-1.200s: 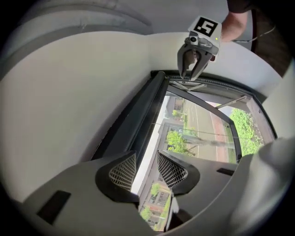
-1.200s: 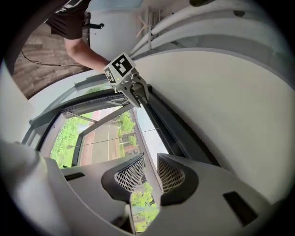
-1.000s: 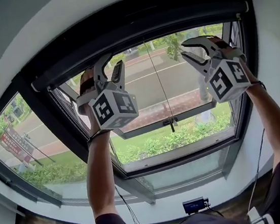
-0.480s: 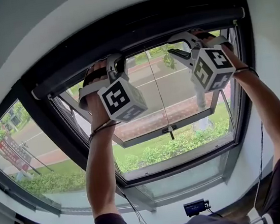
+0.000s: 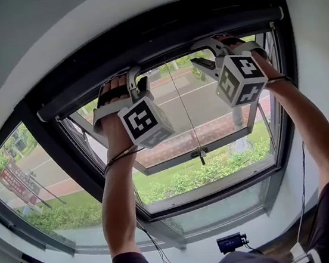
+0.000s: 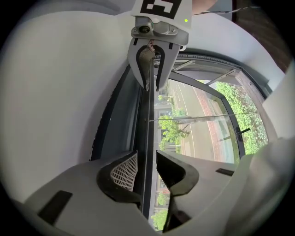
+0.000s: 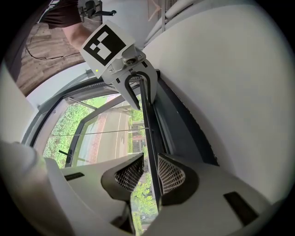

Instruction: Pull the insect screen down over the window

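Note:
The insect screen is rolled up in a dark housing (image 5: 156,21) along the window top. Its dark pull bar (image 5: 165,45) sits just under that housing. In the head view my left gripper (image 5: 136,84) and my right gripper (image 5: 203,54) are both raised to this bar. The pull bar (image 6: 146,138) runs between the left gripper's (image 6: 147,168) jaws, which have just been opening; daylight shows beside it, so that gripper is open. The right gripper's (image 7: 151,173) mesh pads (image 7: 131,174) straddle the bar (image 7: 148,120) with a gap on one side, also open.
A thin pull cord with a small dark handle (image 5: 198,152) hangs down the middle of the pane. An opened window sash (image 5: 202,147) tilts outward below the grippers. White wall surrounds the dark window frame (image 5: 58,148). A small black device (image 5: 230,242) sits on the sill.
Both grippers rose from in front of the glass up to the pull bar. The left gripper rolled; its jaws narrowed half a second ago and now stand wider apart.

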Tool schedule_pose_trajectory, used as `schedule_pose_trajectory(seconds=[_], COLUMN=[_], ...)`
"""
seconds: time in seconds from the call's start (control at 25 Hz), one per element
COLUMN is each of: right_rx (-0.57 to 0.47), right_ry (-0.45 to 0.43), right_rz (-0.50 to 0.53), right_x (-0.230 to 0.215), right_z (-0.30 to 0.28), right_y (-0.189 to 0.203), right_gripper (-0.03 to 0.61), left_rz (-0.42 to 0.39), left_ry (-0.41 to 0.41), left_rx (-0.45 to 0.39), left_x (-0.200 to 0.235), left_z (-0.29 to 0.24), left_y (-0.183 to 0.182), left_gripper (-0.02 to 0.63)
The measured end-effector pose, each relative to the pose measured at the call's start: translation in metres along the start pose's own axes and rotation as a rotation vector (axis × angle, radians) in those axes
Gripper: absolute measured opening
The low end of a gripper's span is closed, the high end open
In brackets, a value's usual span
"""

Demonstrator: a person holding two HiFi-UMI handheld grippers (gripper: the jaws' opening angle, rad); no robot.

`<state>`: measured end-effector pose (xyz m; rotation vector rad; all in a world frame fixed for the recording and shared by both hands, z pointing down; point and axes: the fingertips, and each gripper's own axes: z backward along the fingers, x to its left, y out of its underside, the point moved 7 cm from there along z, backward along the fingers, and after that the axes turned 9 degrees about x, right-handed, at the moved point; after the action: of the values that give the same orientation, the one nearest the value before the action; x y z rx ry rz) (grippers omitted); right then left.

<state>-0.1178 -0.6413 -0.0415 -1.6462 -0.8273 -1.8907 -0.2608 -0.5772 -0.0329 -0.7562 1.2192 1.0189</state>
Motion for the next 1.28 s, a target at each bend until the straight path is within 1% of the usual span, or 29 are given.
schedule_pose_trajectory(seconds=[0.04,0.24,0.28,0.32,0.4,0.48,0.6,0.76,0.92,1.04,1.2,1.28], right_rx=[-0.001,-0.003,-0.001,0.002,0.011,0.018,0.025,0.047,0.092,0.116,0.093,0.105], right_ry=[0.002,-0.002,-0.004,-0.007,-0.008,-0.011,-0.022,-0.009,0.003,-0.004,-0.062,-0.048], right_rz=[0.001,0.01,0.012,0.013,0.013,0.007,0.013,0.043,0.063,0.084,0.02,0.023], right_x=[-0.001,-0.001,-0.001,-0.002,-0.004,-0.006,-0.005,-0.005,-0.005,-0.005,-0.011,-0.012], right_z=[0.0,0.0,-0.001,-0.002,-0.004,-0.007,-0.012,-0.014,-0.015,-0.017,-0.015,-0.014], right_y=[0.0,-0.001,0.0,0.0,0.001,0.002,0.0,-0.004,-0.007,-0.008,-0.008,-0.009], right_gripper=[0.077,0.075,0.077,0.075,0.075,0.075,0.075,0.075,0.075,0.072,0.06,0.052], left_rz=[0.003,0.005,0.017,0.022,-0.006,-0.048,-0.07,-0.067,-0.061,-0.068,-0.072,-0.073], left_ry=[-0.008,-0.013,0.001,0.015,0.02,-0.006,-0.042,-0.025,-0.018,-0.006,0.003,0.005], left_rx=[0.003,0.025,0.018,0.015,0.03,0.045,0.051,0.045,0.048,0.049,0.037,0.03], left_x=[-0.001,0.0,0.003,0.005,0.005,0.002,-0.001,-0.002,-0.001,0.0,0.001,0.0], left_z=[-0.001,-0.008,-0.007,-0.007,-0.009,-0.011,-0.014,-0.012,-0.012,-0.012,-0.012,-0.011], left_y=[0.0,0.003,0.003,0.002,0.001,-0.002,-0.003,-0.004,-0.004,-0.004,-0.004,-0.004], left_gripper=[0.12,0.116,0.089,0.044,0.034,0.032,0.032,0.031,0.029,0.028,0.026,0.026])
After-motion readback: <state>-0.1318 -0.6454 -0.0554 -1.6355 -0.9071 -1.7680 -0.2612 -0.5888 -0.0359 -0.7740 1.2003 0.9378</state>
